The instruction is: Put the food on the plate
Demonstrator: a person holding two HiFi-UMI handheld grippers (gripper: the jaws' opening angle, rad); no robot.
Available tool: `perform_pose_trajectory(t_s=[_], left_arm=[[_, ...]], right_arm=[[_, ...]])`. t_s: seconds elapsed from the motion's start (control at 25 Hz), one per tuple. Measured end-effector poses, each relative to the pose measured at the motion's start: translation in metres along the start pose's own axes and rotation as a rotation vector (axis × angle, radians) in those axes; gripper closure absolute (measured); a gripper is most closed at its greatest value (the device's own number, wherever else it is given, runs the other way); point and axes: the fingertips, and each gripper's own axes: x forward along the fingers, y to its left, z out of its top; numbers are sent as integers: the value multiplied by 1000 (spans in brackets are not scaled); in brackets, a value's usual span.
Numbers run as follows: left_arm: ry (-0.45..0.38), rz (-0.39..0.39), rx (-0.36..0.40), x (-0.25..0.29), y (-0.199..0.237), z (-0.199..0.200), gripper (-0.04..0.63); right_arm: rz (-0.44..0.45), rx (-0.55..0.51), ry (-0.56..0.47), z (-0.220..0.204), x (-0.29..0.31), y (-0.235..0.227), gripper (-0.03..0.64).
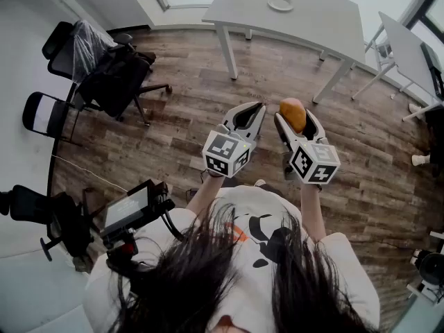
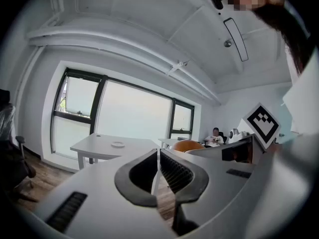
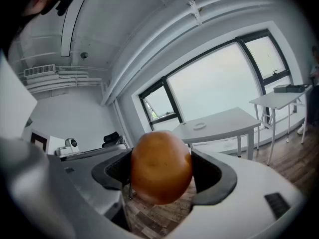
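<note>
floor: wood planks [image 1: 180, 123] | white table [image 1: 319, 19] | black office chairs [image 1: 111, 82] | wide windows [image 2: 134, 116], pale daylight

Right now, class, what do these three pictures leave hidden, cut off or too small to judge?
1. Plate: too small in every view to tell whether it is empty.
2. Round orange-brown food: sides covered by the right hand-held gripper in the right gripper view; kind unclear.
3. Second table: cut off by the head view's right edge.
4. Distant seated person: too small, left gripper view.

Bright daylight, heavy fisheye edge distortion
</note>
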Motion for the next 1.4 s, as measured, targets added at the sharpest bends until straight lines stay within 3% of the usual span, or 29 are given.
perform_pose_trajectory(t_s=[0.48, 1.4], left_arm=[[22, -1, 1, 7, 4, -4, 591], [57, 47, -11, 3, -13, -20, 589]], right_arm=[[-27, -4, -10, 1, 5, -10, 244], [7, 15, 32, -13, -5, -23, 245]])
